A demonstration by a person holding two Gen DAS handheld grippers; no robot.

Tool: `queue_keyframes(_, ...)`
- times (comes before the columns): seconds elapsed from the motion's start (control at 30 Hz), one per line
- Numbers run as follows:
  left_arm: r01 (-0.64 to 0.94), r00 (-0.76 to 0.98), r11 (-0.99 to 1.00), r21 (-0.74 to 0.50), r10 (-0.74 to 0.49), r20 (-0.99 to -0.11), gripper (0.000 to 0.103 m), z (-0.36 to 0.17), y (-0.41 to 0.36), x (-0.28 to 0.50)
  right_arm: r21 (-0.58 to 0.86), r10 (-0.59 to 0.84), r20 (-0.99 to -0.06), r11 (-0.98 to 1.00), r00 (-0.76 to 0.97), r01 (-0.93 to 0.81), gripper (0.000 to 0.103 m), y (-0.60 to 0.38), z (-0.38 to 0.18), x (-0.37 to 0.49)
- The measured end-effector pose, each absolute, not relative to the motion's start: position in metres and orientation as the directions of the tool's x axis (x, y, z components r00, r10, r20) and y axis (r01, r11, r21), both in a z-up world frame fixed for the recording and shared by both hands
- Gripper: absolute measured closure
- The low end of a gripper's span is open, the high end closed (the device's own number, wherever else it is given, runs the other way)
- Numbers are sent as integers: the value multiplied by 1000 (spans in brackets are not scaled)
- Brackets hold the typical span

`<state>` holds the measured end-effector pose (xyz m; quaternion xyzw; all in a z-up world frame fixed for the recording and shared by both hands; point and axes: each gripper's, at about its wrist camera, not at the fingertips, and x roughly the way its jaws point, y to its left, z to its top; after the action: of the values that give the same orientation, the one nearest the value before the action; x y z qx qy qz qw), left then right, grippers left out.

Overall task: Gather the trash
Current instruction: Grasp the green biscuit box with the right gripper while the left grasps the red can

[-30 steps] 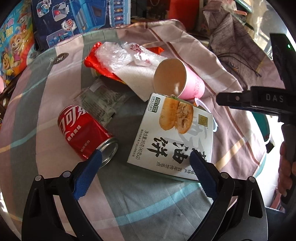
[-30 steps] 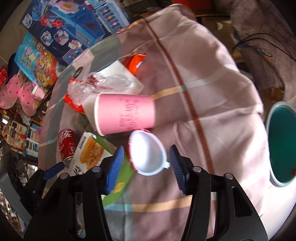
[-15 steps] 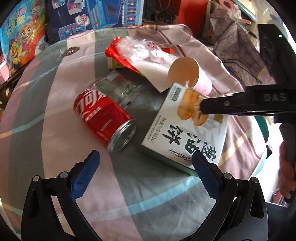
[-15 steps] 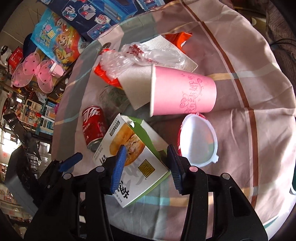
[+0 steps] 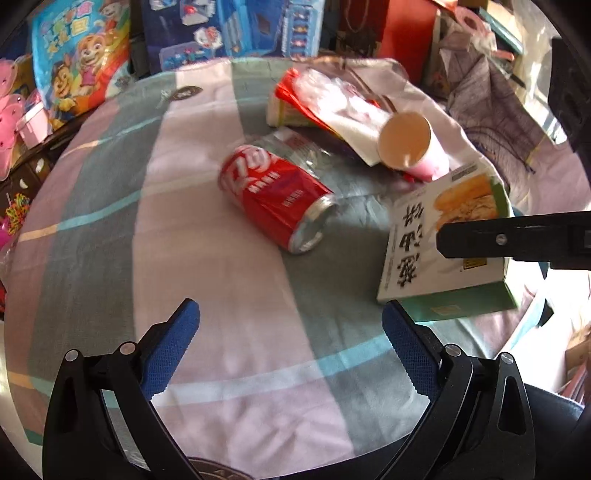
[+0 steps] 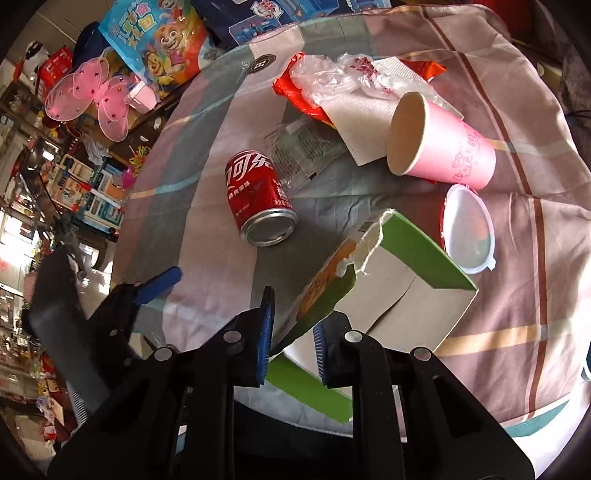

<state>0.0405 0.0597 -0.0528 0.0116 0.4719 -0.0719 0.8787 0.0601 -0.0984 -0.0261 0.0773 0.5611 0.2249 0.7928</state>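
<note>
A white-and-green pastry box point(image 6: 388, 280) stands tilted up off the checked tablecloth point(image 5: 221, 295). My right gripper point(image 6: 291, 339) is closing, and its blue pads pinch the box's near edge. From the left wrist, the box point(image 5: 447, 243) shows at the right with the right gripper's black finger across it. My left gripper point(image 5: 291, 343) hangs open over bare cloth, short of the red cola can point(image 5: 273, 199) lying on its side. A pink paper cup point(image 6: 439, 147) lies tipped over behind the box, with a clear plastic lid point(image 6: 469, 232) beside it.
Behind the can point(image 6: 258, 195) lie a clear wrapper point(image 6: 303, 147), a white napkin point(image 6: 365, 110), a red wrapper point(image 6: 295, 96) and a crumpled plastic bag point(image 6: 332, 74). Toy boxes point(image 5: 229, 29) and bags line the table's far edge. A crumpled cloth point(image 5: 491, 103) lies at the right.
My right gripper swung from the lid over to the box, closed on its edge, and the box tipped up. My left gripper drew back from the can and box, still open.
</note>
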Motion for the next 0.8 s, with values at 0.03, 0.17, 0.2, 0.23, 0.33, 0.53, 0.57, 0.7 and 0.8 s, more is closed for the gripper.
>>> queue_keyframes(0.03,125,546,990,-58,-118,-830,4,-52,65,41,332,410,-860,902,303,-276,88,-95,-23,59)
queue_keyframes(0.17,74,546,993,-93,-118,-830,4,-49,85,55,330,407,-841,908,357,-257,101,-101,-13,63)
queue_keyframes(0.2,70,546,993,-97,-120,-829,4,-48,86,58,328,403,-838,911,369,-251,101,-105,-11,64)
queue_keyframes(0.23,68,547,992,-103,-124,-828,4,-46,86,64,344,414,-831,908,371,-241,101,-111,-9,66)
queue_keyframes(0.33,66,542,990,-128,-143,-828,4,-41,81,80,379,437,-816,899,378,-220,101,-126,-4,68)
queue_keyframes(0.53,38,524,982,-183,-175,-834,4,-37,64,118,397,434,-774,900,461,-180,101,-161,24,68)
queue_keyframes(0.57,32,516,984,-173,-165,-841,4,-39,59,125,397,429,-769,902,474,-172,101,-167,27,67)
queue_keyframes(0.7,-32,489,992,-123,-92,-867,4,-54,52,145,418,430,-754,897,497,-144,101,-188,34,70)
queue_keyframes(0.8,-71,463,990,-125,-79,-883,6,-66,55,154,420,424,-754,899,502,-129,101,-199,33,75)
